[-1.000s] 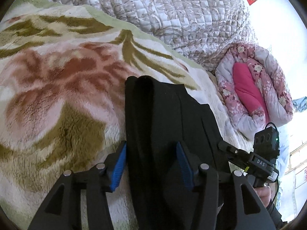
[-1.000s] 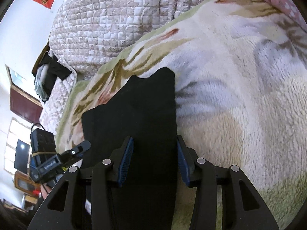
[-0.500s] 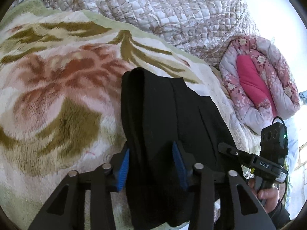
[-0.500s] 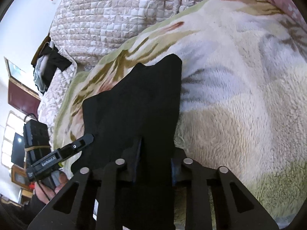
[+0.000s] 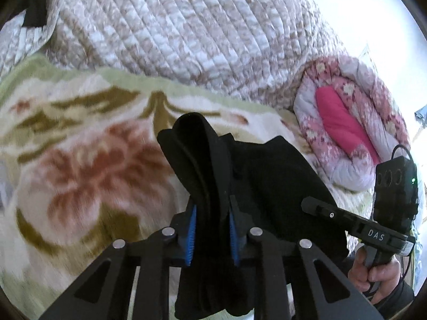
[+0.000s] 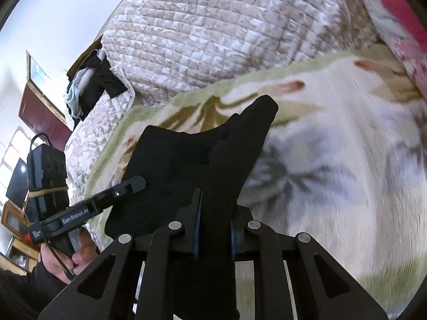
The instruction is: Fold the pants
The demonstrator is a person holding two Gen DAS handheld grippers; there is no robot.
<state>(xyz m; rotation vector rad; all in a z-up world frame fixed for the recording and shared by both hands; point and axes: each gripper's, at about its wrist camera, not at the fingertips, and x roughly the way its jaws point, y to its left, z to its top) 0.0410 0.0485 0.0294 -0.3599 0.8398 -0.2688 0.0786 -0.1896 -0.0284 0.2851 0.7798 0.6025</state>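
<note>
The black pants [image 5: 275, 184] hang lifted above a floral plush blanket [image 5: 88, 165]. My left gripper [image 5: 212, 213] is shut on one bunched edge of the pants, cloth standing up between its blue pads. My right gripper [image 6: 213, 224] is shut on the other edge of the pants [image 6: 186, 160]. Each gripper shows in the other's view: the right one at the right of the left wrist view [image 5: 347, 218], the left one at the left of the right wrist view [image 6: 88, 208]. The pants' lower part is hidden below the frames.
A quilted beige comforter [image 5: 186, 34] is piled at the back of the bed. A rolled pink floral quilt [image 5: 347, 122] lies at the right. Clothes [image 6: 88, 85] lie heaped at the far left, with dark furniture [image 6: 40, 109] behind.
Both grippers closed on the pants' edges and lifted them off the blanket, tilting upward. The cloth bunched up between the fingers.
</note>
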